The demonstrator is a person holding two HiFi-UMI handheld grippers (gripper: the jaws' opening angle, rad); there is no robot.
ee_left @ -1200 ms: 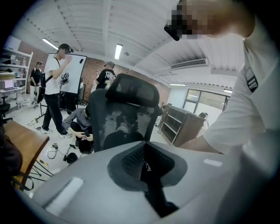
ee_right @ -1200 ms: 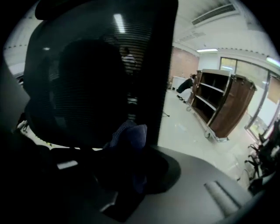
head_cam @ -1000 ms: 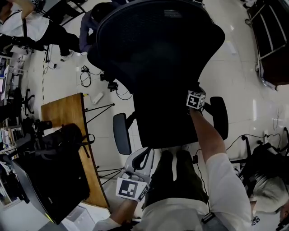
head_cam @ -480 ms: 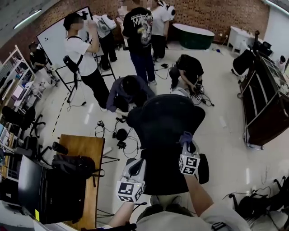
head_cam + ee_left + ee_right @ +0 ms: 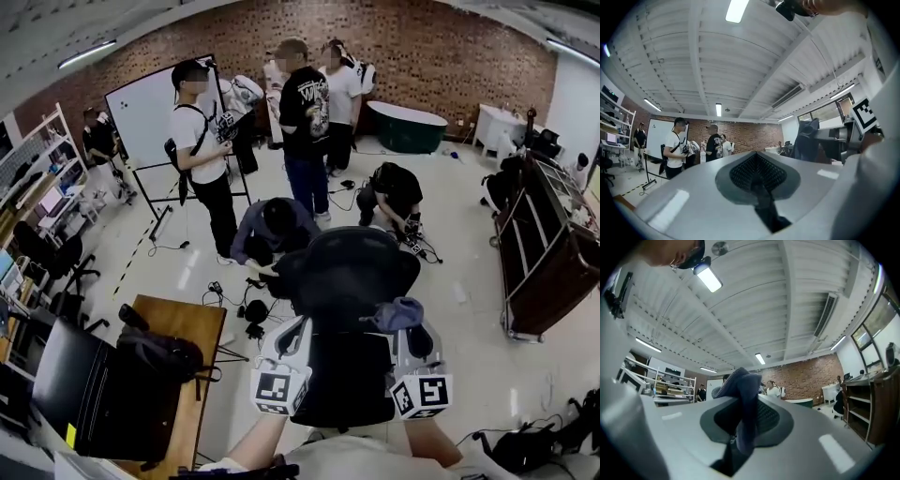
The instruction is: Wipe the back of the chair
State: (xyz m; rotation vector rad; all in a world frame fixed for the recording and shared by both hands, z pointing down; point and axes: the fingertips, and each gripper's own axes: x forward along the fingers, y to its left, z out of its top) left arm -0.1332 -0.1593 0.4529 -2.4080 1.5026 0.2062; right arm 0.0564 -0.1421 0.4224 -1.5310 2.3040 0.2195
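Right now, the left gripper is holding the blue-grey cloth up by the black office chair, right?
No. The blue-grey cloth is pinched in the right gripper, not the left gripper, whose jaws are together on nothing. The right gripper view shows it, held up by the black office chair.

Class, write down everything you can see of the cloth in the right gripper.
The cloth is a blue-grey rag of soft fabric, crumpled and folded over itself. The right gripper is shut on its lower part, so the bunched top sticks out past the jaw tips and droops sideways. In the head view it shows against the dark back of the chair, on the side nearer the person. Whether it touches the chair cannot be told.
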